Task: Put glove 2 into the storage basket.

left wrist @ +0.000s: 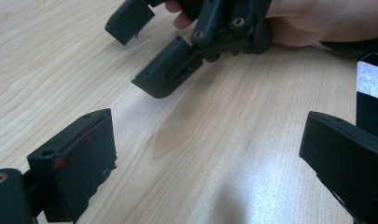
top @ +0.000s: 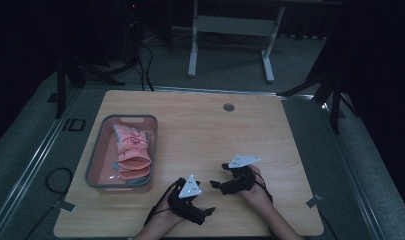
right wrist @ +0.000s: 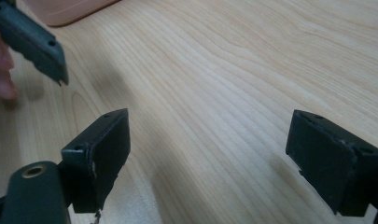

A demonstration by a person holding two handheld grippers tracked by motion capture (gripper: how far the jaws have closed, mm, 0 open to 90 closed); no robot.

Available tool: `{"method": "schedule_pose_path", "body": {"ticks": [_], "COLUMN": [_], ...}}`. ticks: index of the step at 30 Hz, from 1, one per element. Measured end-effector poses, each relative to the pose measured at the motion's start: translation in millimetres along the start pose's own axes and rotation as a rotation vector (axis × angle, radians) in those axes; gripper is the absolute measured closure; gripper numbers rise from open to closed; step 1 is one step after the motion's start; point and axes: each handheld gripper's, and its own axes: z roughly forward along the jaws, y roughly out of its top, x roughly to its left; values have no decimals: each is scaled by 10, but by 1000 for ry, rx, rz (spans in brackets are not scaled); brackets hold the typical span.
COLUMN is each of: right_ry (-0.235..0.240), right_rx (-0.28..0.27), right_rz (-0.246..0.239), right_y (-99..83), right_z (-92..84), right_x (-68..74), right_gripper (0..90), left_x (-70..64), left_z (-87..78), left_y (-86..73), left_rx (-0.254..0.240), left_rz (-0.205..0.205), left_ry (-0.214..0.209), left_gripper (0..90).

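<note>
While both hand-held grippers, the left gripper [top: 206,212] and right gripper [top: 219,176], rest empty with jaws spread wide on the pale wooden table [top: 200,125], the pink folded cloths [top: 132,152] lie in the grey plastic basket [top: 96,150] well to their left; picking looks not yet begun, so a reach into it seems next.

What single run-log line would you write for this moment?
left gripper: open, empty | right gripper: open, empty | pink gloves: piled in grey bin | table: both grippers low near front edge
</note>
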Motion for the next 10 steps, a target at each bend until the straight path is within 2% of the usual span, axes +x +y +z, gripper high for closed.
{"method": "schedule_pose_path", "body": {"ticks": [10], "right_ry": [-9], "right_rx": [-4], "right_rz": [13], "right_y": [-10], "right_z": [-3], "right_x": [-30], "right_gripper": [136], "left_x": [8], "left_z": [10], "left_y": [-29], "left_rx": [8], "left_rz": [4], "left_ry": [-3], "left_gripper": [39]}}
